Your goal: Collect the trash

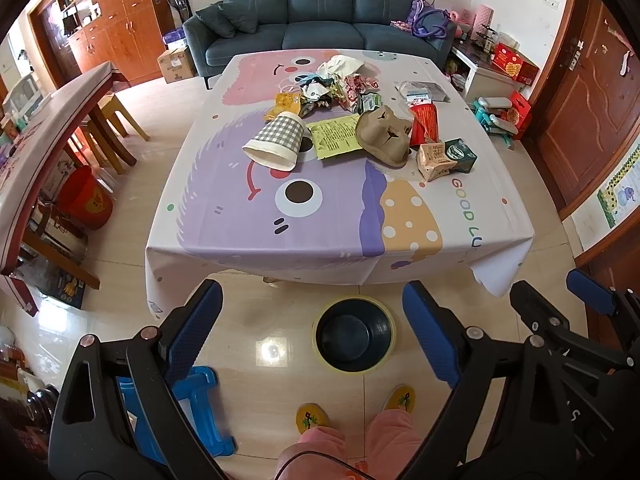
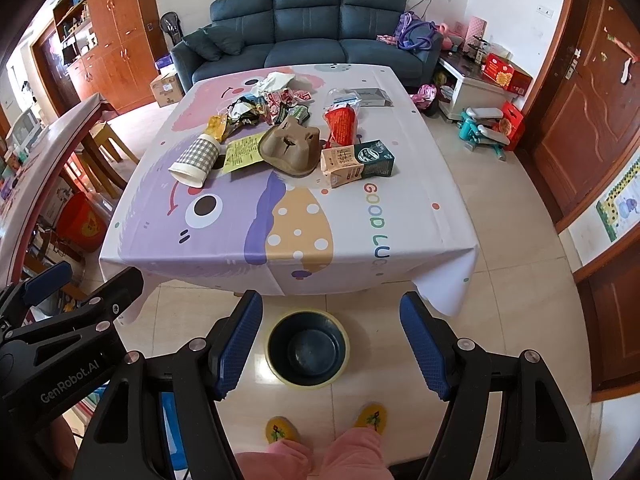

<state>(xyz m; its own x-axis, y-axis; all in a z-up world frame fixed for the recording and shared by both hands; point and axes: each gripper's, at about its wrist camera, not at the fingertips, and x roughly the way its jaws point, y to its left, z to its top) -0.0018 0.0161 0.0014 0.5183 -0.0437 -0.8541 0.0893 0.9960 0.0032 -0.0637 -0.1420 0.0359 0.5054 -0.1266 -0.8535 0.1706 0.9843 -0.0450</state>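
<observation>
Glossy beige tiled floor (image 1: 120,184) catching daylight, dark blue three-seat fabric sofa (image 1: 320,12) against white wall, tall orange-brown wooden cabinets (image 1: 120,12) left, panelled brown wooden door (image 1: 592,112) right

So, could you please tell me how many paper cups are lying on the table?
1. A checked paper cup lies on its side at the left edge of the trash pile on the table, beside the yellow leaflet. Others may be hidden among the wrappers behind it.

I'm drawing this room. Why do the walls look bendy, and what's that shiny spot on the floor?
Left wrist view: the fisheye lens curves the door and side table; a bright glare sits on the tile beside the bin. Right wrist view: same bending, black corners.
</observation>
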